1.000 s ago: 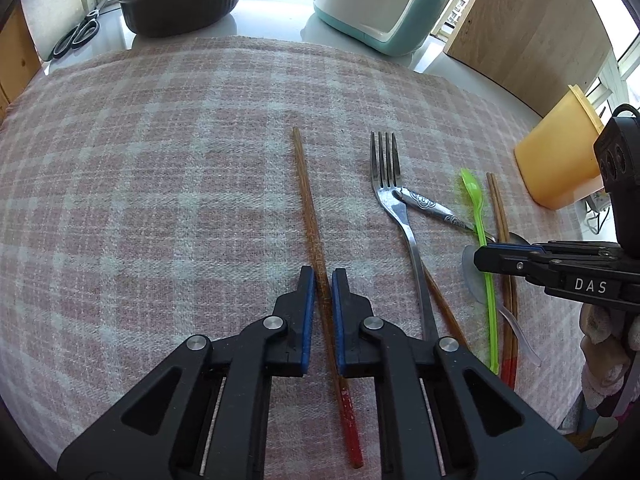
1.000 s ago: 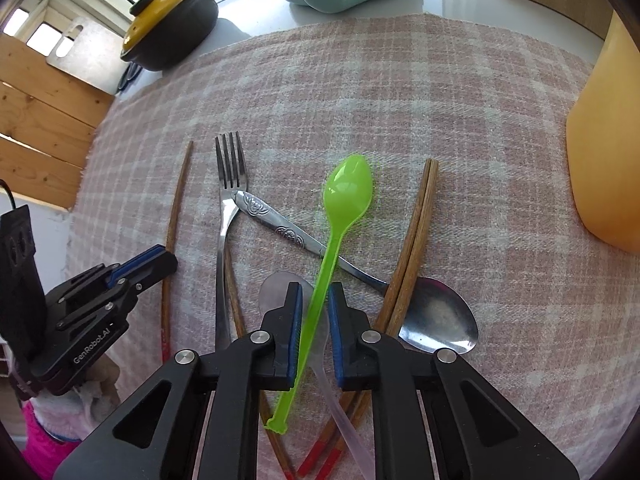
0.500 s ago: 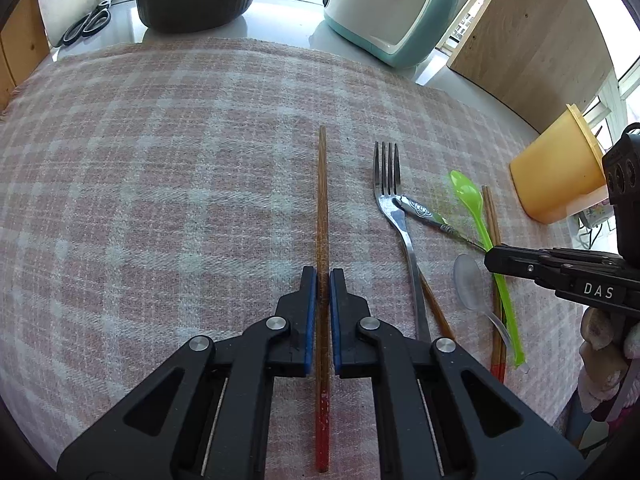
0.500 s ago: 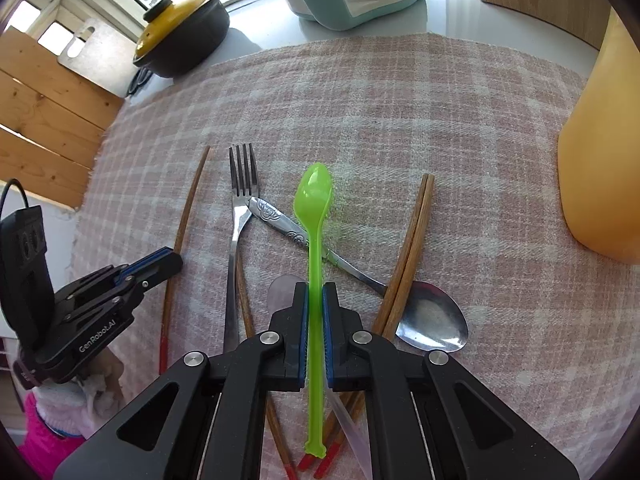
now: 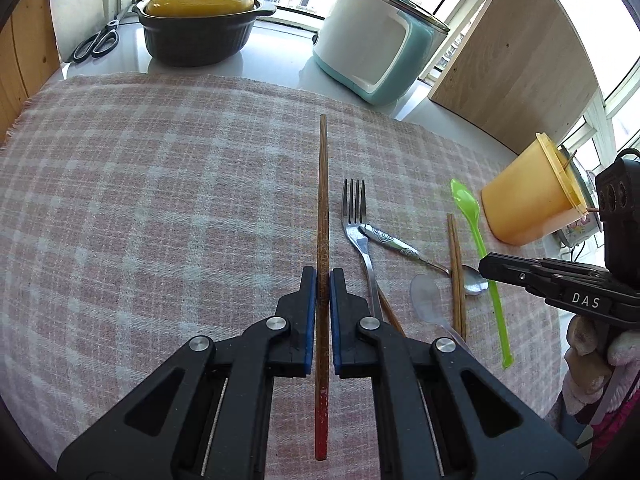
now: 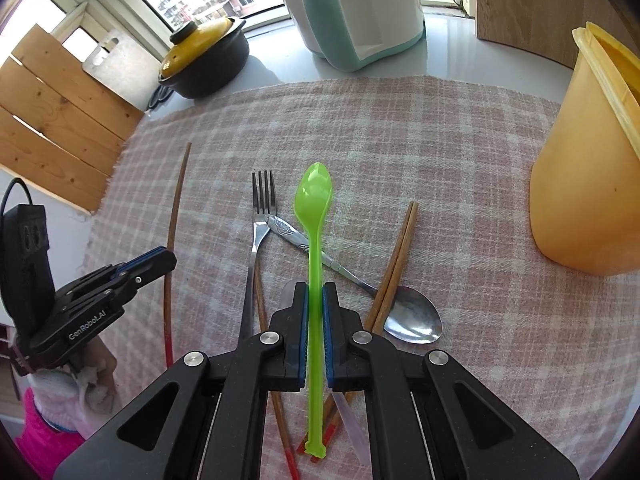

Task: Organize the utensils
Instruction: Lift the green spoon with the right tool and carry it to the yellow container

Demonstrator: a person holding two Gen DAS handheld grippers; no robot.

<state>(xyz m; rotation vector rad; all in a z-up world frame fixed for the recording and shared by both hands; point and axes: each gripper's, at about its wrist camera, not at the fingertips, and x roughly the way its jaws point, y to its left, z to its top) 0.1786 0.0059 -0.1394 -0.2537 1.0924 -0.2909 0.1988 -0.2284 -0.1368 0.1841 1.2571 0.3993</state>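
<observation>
My left gripper (image 5: 322, 276) is shut on a brown chopstick (image 5: 322, 208) with a red end and holds it above the plaid cloth. My right gripper (image 6: 315, 294) is shut on a green plastic spoon (image 6: 314, 200), lifted over the pile. Both also show from the other side: the chopstick (image 6: 176, 216) in the left gripper (image 6: 170, 258), the green spoon (image 5: 476, 232) in the right gripper (image 5: 486, 266). On the cloth lie a metal fork (image 6: 260, 216), a metal spoon (image 6: 412, 318), a pair of chopsticks (image 6: 394, 264), a clear plastic spoon (image 5: 426, 296) and one more chopstick (image 6: 262, 312).
An orange plastic tub (image 6: 588, 168) stands at the right edge of the cloth (image 5: 160, 200). Behind the cloth stand a black pot with a yellow lid (image 5: 200, 28) and a white-and-teal cooker (image 5: 376, 48). Scissors (image 5: 96, 42) lie at the far left. A wooden board (image 5: 516, 60) stands at the back right.
Both grippers closed on their utensils and lifted: the left raised the chopstick, the right raised the green spoon off the pile. Both views now look more level.
</observation>
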